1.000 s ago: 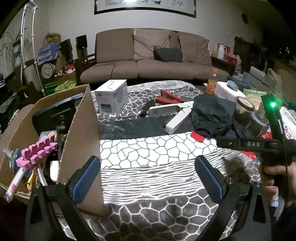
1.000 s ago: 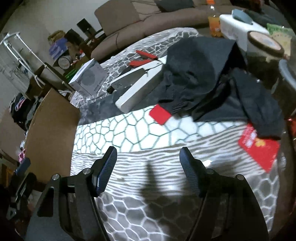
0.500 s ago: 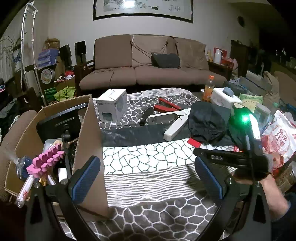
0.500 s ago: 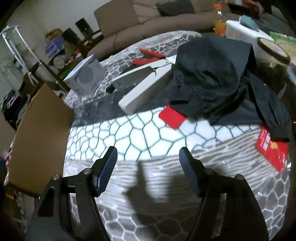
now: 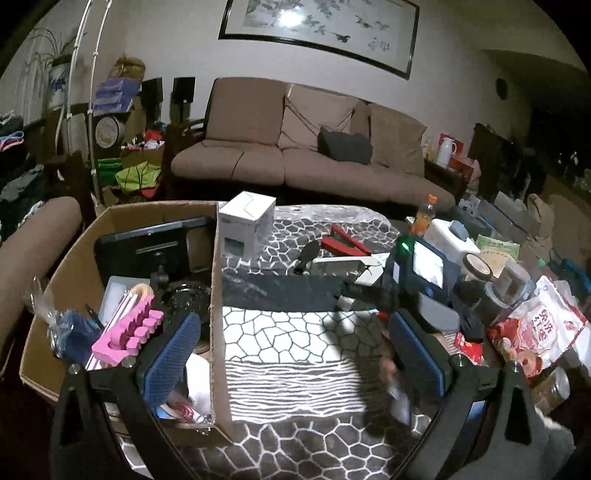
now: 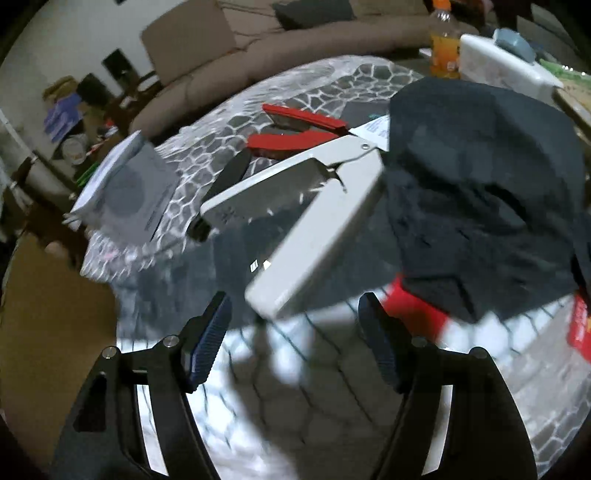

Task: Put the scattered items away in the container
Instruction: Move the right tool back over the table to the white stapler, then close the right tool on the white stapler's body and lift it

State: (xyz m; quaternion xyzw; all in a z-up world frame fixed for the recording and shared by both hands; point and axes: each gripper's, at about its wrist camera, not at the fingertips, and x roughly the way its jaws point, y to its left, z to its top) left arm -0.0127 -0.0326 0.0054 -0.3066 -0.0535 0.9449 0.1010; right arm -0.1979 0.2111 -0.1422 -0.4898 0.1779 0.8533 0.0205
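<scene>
Left tongs (image 5: 295, 354): we see them spread wide with nothing between the blue pads, hanging over the patterned worktop (image 5: 295, 373) at the edge of the cardboard box (image 5: 216, 295).

Right tongs (image 6: 293, 339): we see them parted and empty, pointing down at the near end of the white tool (image 6: 314, 236); the pads do not touch it. In the left wrist view this gripper (image 5: 417, 273) shows over the right part of the worktop, blurred, with a green light on its body.

Cardboard box: it stands at the left of the worktop, open at the top, and we count several things inside: a pink foam toe separator (image 5: 127, 334), a black flat device (image 5: 147, 247) leaning at the back, a blue item in clear wrapping (image 5: 70, 330).

White tool: a long hinged thing with two pale arms that lies across the middle of the worktop, just beside the dark cloth (image 6: 480, 192).

Red-handled pliers (image 6: 299, 129): behind the white tool, handles spread, lying flat.

Small white carton (image 5: 247, 229): upright at the back of the worktop, next to the box's far corner.

Dark cloth: bunched on the right, a red card (image 6: 413, 314) peeking from under its near edge.

Right side clutter: an orange drink bottle (image 5: 424, 216), a white jug (image 5: 447, 236), jars and a printed snack bag (image 5: 543, 328) crowd the edge.

Background: a brown sofa (image 5: 295, 147) under a framed picture (image 5: 317, 29).
</scene>
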